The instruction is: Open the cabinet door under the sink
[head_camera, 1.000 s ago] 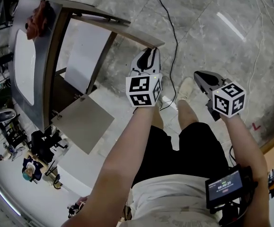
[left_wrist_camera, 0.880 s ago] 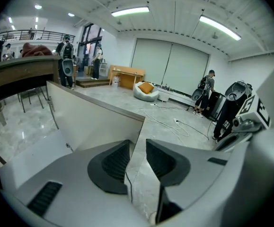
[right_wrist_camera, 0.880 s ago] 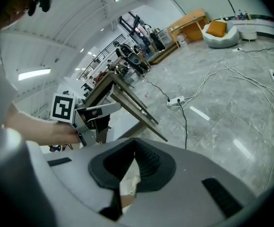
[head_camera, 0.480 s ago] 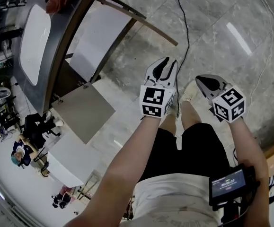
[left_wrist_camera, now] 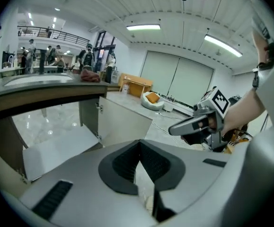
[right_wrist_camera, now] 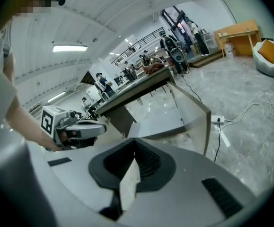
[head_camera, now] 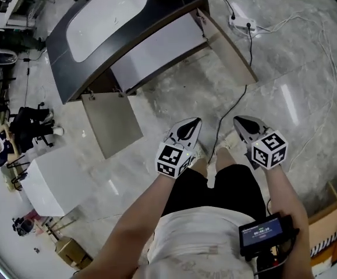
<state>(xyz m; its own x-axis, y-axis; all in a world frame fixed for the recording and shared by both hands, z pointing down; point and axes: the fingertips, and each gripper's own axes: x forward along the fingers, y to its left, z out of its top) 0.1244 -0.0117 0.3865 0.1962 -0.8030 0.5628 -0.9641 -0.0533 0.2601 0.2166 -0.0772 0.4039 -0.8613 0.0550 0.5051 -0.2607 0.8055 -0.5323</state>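
1. Cabinet under the sink (head_camera: 107, 13): the left-hand door (head_camera: 113, 124) and the right-hand door (head_camera: 232, 48) both stand open, well ahead of both sets of fingers.
2. Left gripper (head_camera: 195, 121): fingers together, having just closed on nothing. Right gripper (head_camera: 237, 120): fingers together, empty.
3. Judgement: the opening appears complete. Withdraw cleanly, minding the floor cable (head_camera: 240, 92) just ahead of the fingers.
4. Change: a second ago the left fingers were apart, near the right-hand door's edge. Both grippers are now well back.

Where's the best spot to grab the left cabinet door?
Pinch the left door by its free edge, the one farthest from the hinges, coming from the person's side. It stands swung wide open, no handle shows, and the thin panel should fit between jaws there.
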